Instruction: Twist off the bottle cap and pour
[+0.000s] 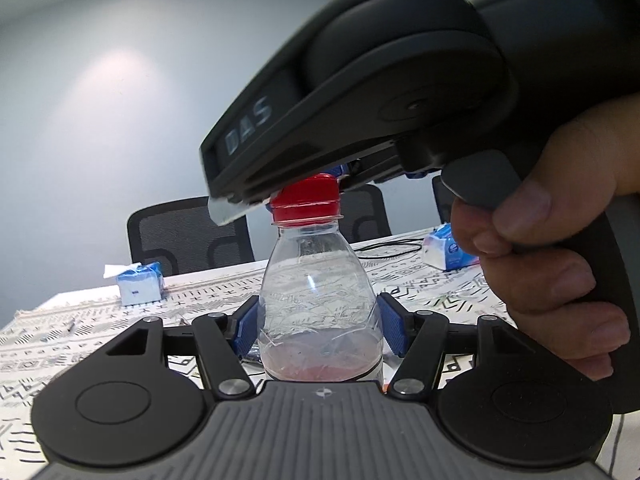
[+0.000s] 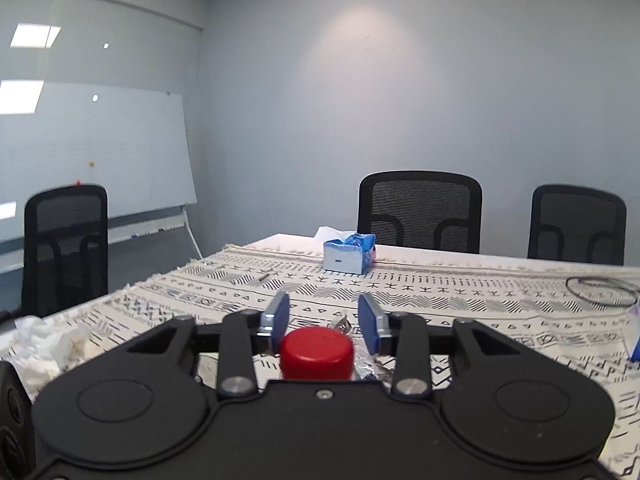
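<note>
My left gripper (image 1: 318, 326) clamps its blue ribbed pads (image 1: 394, 328) against both sides of a clear plastic bottle (image 1: 318, 304), which stands upright on the table with a shallow layer of pinkish liquid at its bottom. The bottle's red screw cap (image 1: 306, 200) is on the neck. My right gripper (image 2: 323, 322), a black pistol-grip tool held in a bare hand (image 1: 556, 248), reaches in over the cap from the upper right in the left wrist view. Seen through its own camera, its blue pads (image 2: 370, 322) stand on either side of the red cap (image 2: 317, 354), with a gap on each side; the jaws are parted and grip nothing, and I cannot tell whether the left pad touches the cap's edge.

Beneath the bottle lies a white tablecloth with black geometric patterns (image 2: 440, 300). Farther back on it sits a blue-and-white tissue box (image 2: 347, 254), and a second blue-and-white tissue pack (image 1: 448, 250) lies to the right beside a thin black cable loop (image 2: 602, 290). Crumpled white tissue (image 2: 38, 346) rests at the table's near left corner. Black mesh office chairs (image 2: 420, 212) line the far side, and a whiteboard (image 2: 96, 152) leans against the left wall.
</note>
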`<state>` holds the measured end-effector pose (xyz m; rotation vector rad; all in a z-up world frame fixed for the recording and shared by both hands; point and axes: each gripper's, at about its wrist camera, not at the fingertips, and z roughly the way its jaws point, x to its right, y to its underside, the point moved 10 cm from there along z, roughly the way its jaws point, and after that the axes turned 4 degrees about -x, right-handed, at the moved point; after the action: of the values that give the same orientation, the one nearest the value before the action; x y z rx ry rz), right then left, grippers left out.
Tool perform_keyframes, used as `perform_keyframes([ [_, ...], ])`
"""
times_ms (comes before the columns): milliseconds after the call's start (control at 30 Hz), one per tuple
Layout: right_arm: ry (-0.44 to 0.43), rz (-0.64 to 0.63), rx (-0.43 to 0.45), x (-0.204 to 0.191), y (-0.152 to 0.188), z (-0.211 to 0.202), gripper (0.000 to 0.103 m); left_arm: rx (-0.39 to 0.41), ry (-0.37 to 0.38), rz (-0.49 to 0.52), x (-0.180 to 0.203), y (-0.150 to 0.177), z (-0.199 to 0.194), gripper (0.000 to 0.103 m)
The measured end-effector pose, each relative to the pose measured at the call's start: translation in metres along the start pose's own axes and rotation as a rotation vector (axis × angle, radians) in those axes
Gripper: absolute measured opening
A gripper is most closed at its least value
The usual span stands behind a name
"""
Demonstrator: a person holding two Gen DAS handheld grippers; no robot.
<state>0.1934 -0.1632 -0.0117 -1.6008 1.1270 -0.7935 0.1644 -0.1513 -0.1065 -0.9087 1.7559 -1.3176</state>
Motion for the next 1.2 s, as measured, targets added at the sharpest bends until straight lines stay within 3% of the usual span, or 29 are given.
perform_keyframes([
  [267, -0.035, -0.018, 0.008, -0.001, 0.005, -0.003, 0.033, -0.001, 0.002, -0.016, -0.002, -0.001, -0.001, 0.058],
  [433, -0.047, -0.014, -0.033, -0.003, 0.007, 0.003, 0.037, -0.003, 0.0, -0.013, -0.001, -0.001, -0.002, 0.058],
  [700, -0.081, 0.017, -0.024, 0.0, 0.011, 0.008, 0.034, 0.002, 0.007, -0.011, 0.0, -0.002, -0.003, 0.057],
  [867, -0.186, -0.002, -0.004, 0.004, 0.011, 0.01, 0.033, 0.003, 0.02, -0.038, -0.003, -0.002, -0.004, 0.056],
  [1133, -0.484, -0.119, 0.068, 0.005, 0.009, 0.011, 0.034, 0.0, 0.056, -0.078, -0.012, -0.001, 0.0, 0.056],
  [1200, -0.509, -0.116, 0.048, 0.006, 0.007, 0.01, 0.034, 0.001, 0.058, -0.077, -0.011, -0.001, 0.001, 0.056],
])
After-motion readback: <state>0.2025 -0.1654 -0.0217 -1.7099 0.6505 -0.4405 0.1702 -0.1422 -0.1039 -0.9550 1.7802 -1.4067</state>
